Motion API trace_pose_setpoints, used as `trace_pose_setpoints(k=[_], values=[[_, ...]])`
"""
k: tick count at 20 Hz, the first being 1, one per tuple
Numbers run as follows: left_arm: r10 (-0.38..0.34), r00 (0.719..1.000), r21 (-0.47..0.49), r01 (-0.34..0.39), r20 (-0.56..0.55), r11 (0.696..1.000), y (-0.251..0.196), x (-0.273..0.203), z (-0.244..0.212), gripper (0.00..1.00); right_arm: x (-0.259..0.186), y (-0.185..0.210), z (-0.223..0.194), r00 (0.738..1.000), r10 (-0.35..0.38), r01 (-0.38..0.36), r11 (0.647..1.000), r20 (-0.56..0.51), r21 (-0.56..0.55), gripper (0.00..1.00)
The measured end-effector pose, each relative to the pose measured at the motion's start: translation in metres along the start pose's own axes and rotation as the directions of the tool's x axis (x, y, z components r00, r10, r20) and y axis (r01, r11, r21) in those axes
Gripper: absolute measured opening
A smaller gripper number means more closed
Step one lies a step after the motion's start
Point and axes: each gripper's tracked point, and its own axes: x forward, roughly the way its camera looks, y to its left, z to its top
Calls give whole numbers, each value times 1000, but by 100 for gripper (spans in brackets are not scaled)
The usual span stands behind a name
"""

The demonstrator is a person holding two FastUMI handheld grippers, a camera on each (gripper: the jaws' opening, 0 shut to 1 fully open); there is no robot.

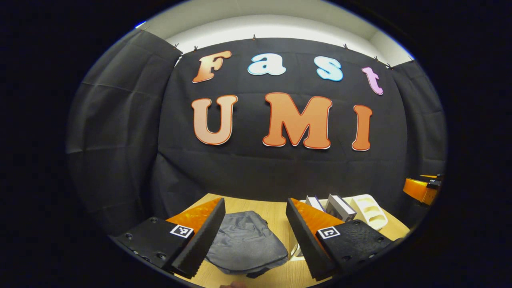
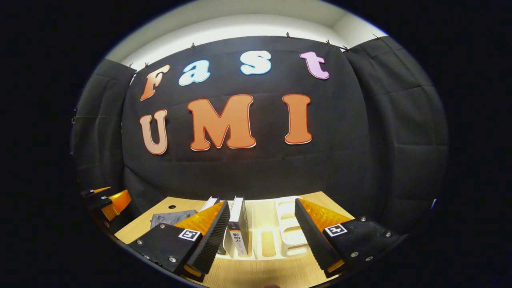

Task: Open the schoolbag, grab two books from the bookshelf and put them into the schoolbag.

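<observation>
A grey schoolbag (image 1: 245, 243) lies flat on the wooden table (image 1: 276, 214), seen between the fingers of my left gripper (image 1: 252, 240), which is open and held above it. To its right a white bookshelf (image 1: 367, 211) holds two upright books (image 1: 338, 207). In the right gripper view, my right gripper (image 2: 262, 236) stands open over the bookshelf (image 2: 289, 230), with a book (image 2: 239, 226) standing just inside its left finger and a second book (image 2: 209, 203) behind it. The schoolbag (image 2: 172, 218) shows at the left.
The other gripper shows at the right edge of the left gripper view (image 1: 422, 188) and at the left edge of the right gripper view (image 2: 108, 202). A small round hole (image 2: 172, 207) sits in the tabletop near the black cloth wall.
</observation>
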Motion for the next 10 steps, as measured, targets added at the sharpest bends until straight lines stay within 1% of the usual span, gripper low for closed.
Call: trace_pose_setpoints(k=[1,2,3,5,7,9,10], values=[[-13,1000,8,13,9,1000,-3,0,3,96,0,-1,0,1000,-3,3,1000,1,2,100],[-15,1000,19,15,19,1000,-4,0,6,96,-1,-2,-1,1000,-9,9,1000,1,4,97],[-13,1000,29,12,13,999,-2,0,4,96,-3,-3,-4,1000,-13,13,1000,-6,7,97],[-51,999,47,51,7,998,-9,-1,5,96,-6,-2,-4,1000,-21,21,1000,1,16,97],[-46,999,69,45,13,997,-3,-3,7,96,-7,-1,-9,1000,-26,26,999,-16,29,97],[-40,999,58,39,20,998,-2,-6,7,96,-11,4,-8,1000,-12,13,999,-18,40,97],[-49,999,49,48,11,998,-5,-6,5,96,-13,2,-6,1000,-21,22,999,-11,27,97]])
